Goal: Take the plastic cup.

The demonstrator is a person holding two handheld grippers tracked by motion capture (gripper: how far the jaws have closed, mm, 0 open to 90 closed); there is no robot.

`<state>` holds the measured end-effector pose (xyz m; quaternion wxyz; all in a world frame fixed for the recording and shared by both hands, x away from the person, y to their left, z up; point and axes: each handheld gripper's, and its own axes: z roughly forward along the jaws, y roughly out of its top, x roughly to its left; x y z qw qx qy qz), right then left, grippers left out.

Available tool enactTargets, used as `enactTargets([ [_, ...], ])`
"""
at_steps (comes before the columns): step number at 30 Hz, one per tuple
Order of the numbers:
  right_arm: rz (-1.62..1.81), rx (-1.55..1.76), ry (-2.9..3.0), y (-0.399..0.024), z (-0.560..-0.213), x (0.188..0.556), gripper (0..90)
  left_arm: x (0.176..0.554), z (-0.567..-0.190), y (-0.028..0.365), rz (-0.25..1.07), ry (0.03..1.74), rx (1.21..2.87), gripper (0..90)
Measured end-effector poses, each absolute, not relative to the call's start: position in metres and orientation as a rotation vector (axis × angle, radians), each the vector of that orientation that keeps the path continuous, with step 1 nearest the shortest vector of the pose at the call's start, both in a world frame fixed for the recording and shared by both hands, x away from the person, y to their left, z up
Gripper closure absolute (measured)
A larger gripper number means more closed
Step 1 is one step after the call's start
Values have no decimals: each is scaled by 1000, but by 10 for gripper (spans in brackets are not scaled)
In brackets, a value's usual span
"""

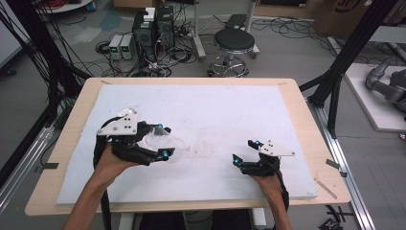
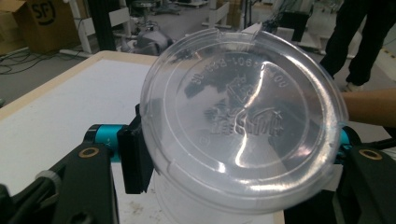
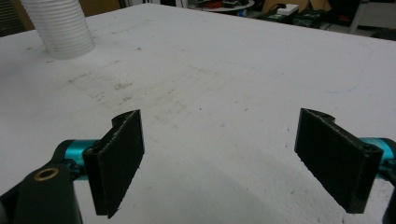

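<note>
Left claw (image 2: 233, 154) is clamped on a clear plastic lid (image 2: 243, 116), pads on opposite rim edges, held just above the white worktop (image 1: 215, 115). The lid looks light, thin and flexy: squeeze harder and I'd expect it to bow or pop out, and it's slick too. The rim is the stiffest part, so I grip there. A ribbed clear cup (image 3: 58, 28) stands on the worktop by my left claw. Right claw (image 3: 233, 158) has its jaws apart, nothing between them, low over the worktop.
</note>
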<state>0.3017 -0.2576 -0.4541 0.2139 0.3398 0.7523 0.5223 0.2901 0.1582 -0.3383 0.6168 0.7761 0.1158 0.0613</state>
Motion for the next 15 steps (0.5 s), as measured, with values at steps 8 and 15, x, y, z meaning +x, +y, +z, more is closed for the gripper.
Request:
enactTargets([
  [8, 1443, 951, 2111, -257, -454, 304, 158, 295, -366, 154, 98, 238, 1721, 353],
  [15, 1435, 975, 2117, -257, -454, 305, 158, 301, -376, 152, 65, 250, 1709, 353],
])
